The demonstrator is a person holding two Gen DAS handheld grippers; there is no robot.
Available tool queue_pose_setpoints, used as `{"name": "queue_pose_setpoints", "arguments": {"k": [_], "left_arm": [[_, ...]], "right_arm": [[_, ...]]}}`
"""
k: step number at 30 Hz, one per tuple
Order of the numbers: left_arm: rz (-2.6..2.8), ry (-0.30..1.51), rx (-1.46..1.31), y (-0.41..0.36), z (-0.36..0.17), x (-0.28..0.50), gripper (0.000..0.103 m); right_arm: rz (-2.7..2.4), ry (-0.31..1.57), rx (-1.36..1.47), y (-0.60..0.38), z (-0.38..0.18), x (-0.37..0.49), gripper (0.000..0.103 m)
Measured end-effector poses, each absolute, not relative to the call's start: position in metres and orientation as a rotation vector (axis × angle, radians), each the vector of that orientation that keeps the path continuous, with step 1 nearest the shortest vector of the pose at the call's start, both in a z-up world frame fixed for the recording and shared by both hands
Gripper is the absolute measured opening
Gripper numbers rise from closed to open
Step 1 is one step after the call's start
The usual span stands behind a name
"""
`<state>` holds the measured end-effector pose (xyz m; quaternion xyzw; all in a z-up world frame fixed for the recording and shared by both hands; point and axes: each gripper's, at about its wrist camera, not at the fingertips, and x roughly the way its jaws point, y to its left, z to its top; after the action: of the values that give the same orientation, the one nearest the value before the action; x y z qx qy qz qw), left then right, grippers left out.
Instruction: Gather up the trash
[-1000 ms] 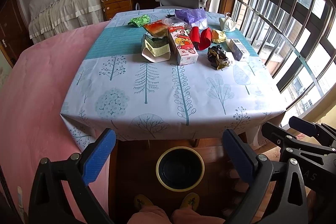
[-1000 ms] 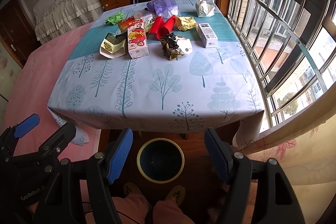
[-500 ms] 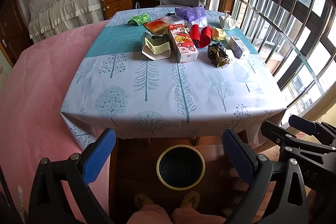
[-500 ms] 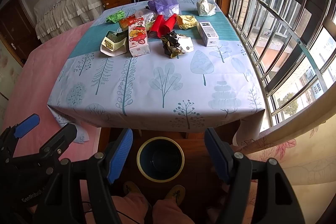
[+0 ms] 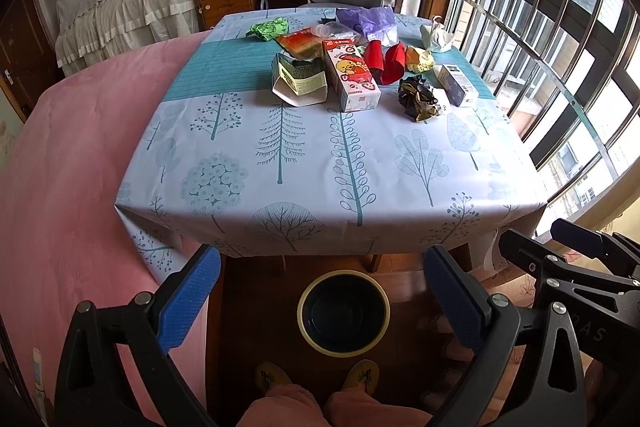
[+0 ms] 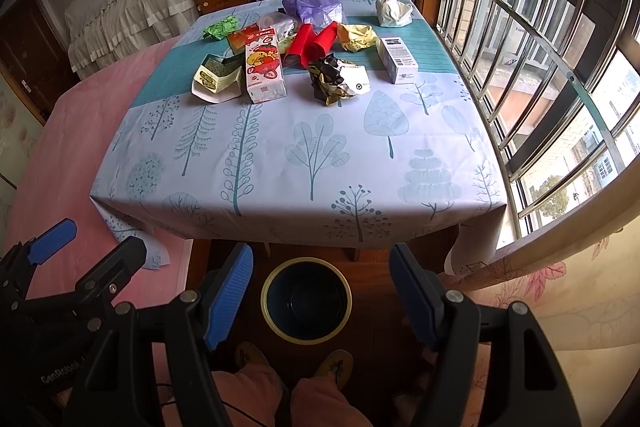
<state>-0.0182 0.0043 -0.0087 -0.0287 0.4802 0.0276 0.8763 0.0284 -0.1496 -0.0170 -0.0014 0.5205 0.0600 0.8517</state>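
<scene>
Both the left gripper (image 5: 320, 291) and the right gripper (image 6: 322, 291) hang with fingers spread wide and empty, short of the desk (image 5: 320, 167). The trash sits bunched toward the desk's far edge: a cartoon-printed carton (image 5: 351, 77), a crumpled black-and-gold wrapper (image 5: 418, 97), a white box (image 5: 458, 85) near the far right corner. The bin (image 5: 343, 315) stands on the floor below the near edge (partly tucked under the overhanging cloth). A long reach risks nudging neighbouring pieces, and a light wrapper released early could miss the bin.
</scene>
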Motion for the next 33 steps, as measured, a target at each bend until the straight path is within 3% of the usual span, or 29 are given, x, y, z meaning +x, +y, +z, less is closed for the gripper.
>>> {"name": "queue_pose_setpoints", "arguments": {"k": [21, 33], "left_arm": [[0.099, 1.026, -0.072, 0.008, -0.003, -0.002, 0.101], [0.166, 0.982, -0.120, 0.048, 0.017, 0.037, 0.101]], "right_arm": [[0.168, 1.103, 0.003, -0.151, -0.015, 0.047, 0.071], [0.204, 1.058, 0.044, -0.136, -0.001, 0.089, 0.071]]}}
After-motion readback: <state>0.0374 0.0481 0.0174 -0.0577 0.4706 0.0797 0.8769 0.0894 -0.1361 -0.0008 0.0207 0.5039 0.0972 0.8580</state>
